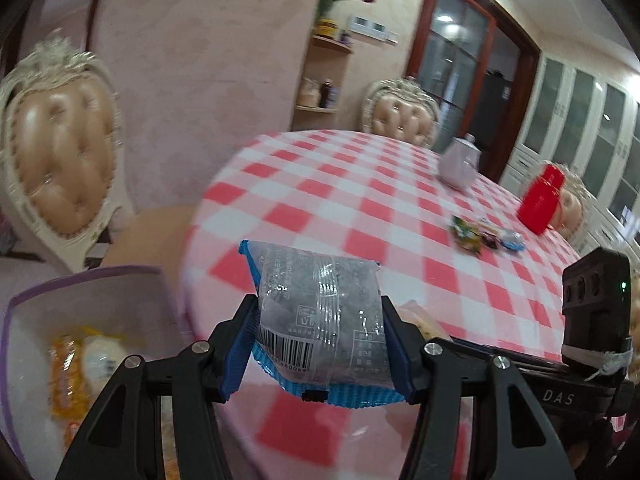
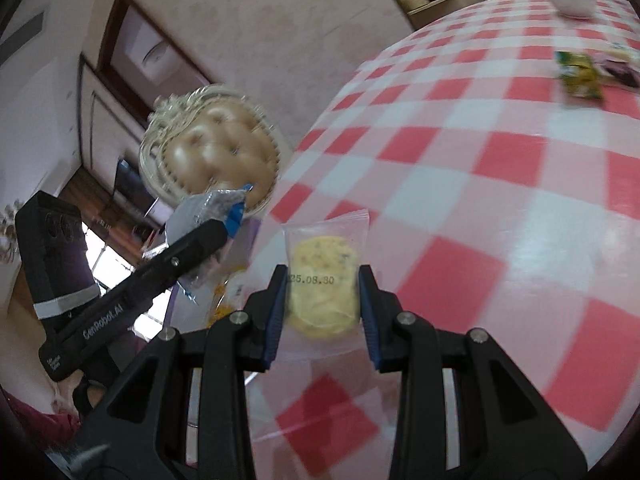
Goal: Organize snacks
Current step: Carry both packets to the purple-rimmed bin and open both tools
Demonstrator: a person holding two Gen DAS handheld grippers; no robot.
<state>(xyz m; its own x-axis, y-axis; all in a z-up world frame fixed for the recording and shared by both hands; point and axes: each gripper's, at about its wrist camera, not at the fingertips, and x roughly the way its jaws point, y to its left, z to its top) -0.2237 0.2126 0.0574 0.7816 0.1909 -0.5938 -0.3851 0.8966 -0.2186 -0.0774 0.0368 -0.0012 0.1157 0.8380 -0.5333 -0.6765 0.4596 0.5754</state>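
The left wrist view shows the left tool (image 1: 318,344) clamped across the middle of a blue-edged clear plastic packet of dark grey snack (image 1: 316,312), its blue ribbed pads pressing both sides so the film bulges between them; the packet looks light and soft, its glossy wrap likely slippery, so this hold across the filled body seems better than one on the thin crimped ends. Below and to the left sits a white bin with a purple rim (image 1: 80,276), already holding an orange-and-yellow wrapped snack (image 1: 76,364), beside the round surface in red-and-white checked cloth (image 1: 360,200). In the right wrist view the right tool (image 2: 323,300) is closed on a clear pouch holding a pale round biscuit (image 2: 322,288), which appears brittle and would probably crack under a harder squeeze. Farther across the surface lie a green snack packet (image 2: 578,76) and smaller wrapped sweets (image 1: 500,238), near a red container (image 1: 540,200) and a pale lilac pot (image 1: 460,160).
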